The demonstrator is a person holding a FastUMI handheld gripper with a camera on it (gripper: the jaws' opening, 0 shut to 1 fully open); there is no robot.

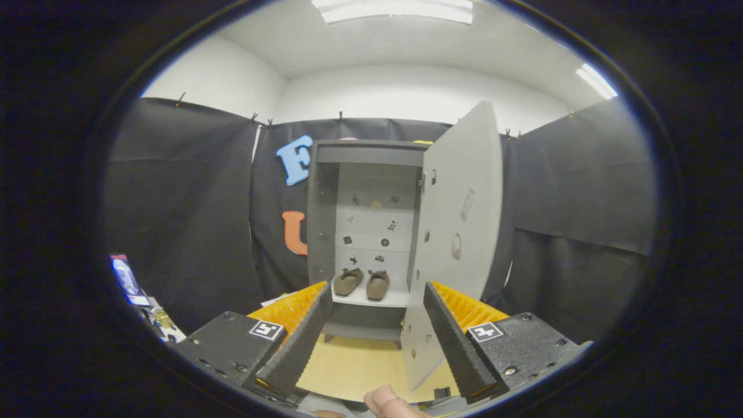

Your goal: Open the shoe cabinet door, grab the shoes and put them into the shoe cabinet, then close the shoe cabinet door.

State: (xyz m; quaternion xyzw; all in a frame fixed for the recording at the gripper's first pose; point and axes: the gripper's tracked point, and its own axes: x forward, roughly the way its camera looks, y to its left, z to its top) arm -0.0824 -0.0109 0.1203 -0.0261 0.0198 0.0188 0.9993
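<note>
A grey shoe cabinet [325, 220] stands on a wooden table beyond my fingers, its inside lit. Its door [458, 232] is swung open to the right, with the door's lower edge reaching close to my right finger. Two brown shoes [363, 283] sit side by side on the cabinet's bottom shelf. My gripper [377, 293] is open, well short of the cabinet, with nothing between its fingers [302, 337].
The wooden table top [354, 366] shows between my fingers. A person's fingertip [386, 402] shows just below the gripper. Some small clutter [145, 307] lies off to the left of the left finger.
</note>
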